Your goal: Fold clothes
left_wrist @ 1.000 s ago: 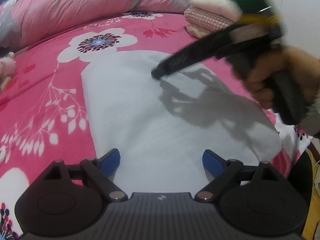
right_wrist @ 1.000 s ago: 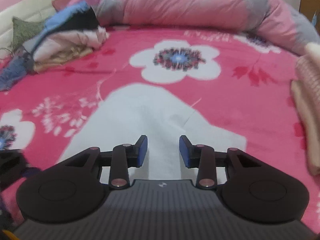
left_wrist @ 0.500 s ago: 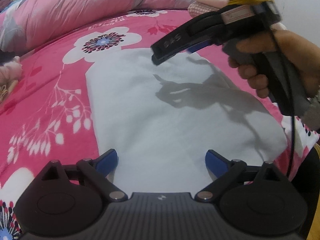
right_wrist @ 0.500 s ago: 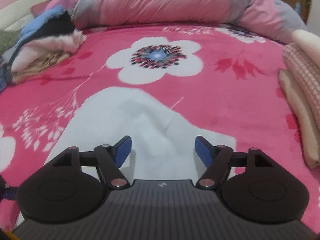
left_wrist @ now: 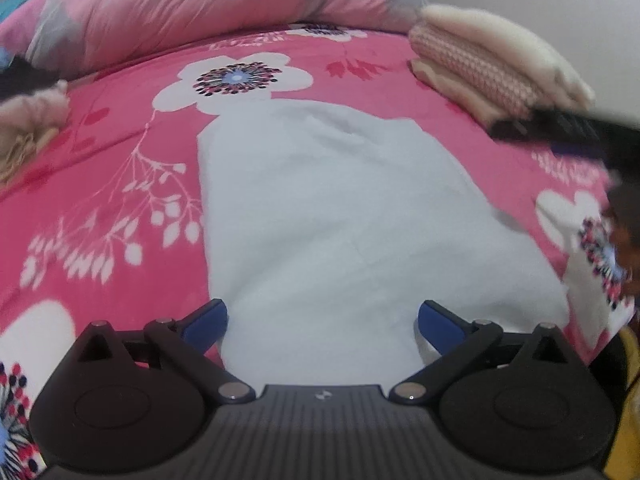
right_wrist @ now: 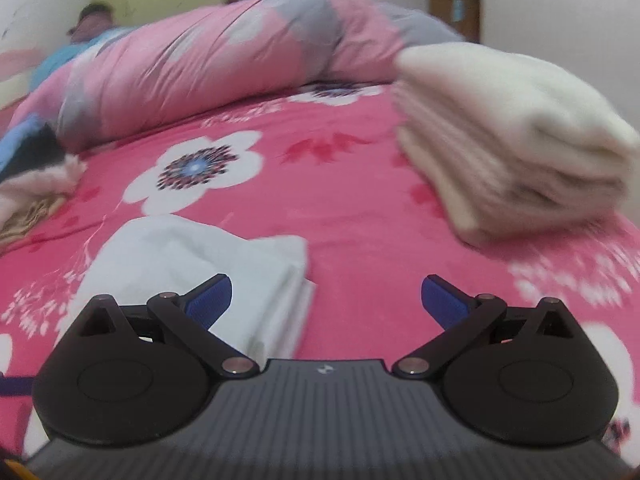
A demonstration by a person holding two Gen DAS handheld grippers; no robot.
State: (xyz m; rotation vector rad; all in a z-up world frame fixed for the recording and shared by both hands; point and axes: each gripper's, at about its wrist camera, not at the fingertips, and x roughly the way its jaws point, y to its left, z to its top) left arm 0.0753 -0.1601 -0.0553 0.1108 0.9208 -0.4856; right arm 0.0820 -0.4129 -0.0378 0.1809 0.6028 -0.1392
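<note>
Both grippers spread wide over a folded white garment on a pink floral bedspread.

Left wrist: left gripper [left_wrist: 322, 322] has just finished opening, empty; white garment [left_wrist: 320, 208] at twelve o'clock, touching neither pad. Right wrist, blurred: right gripper [right_wrist: 326, 300] has just been opening, apparently empty, garment at nine o'clock, folded stack [right_wrist: 516, 136] at two.

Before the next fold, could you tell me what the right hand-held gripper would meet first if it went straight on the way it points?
Probably the bare pink blanket: the right hand-held gripper stands open, the white garment lies left of its line and the folded stack right. Depth is unclear.
</note>
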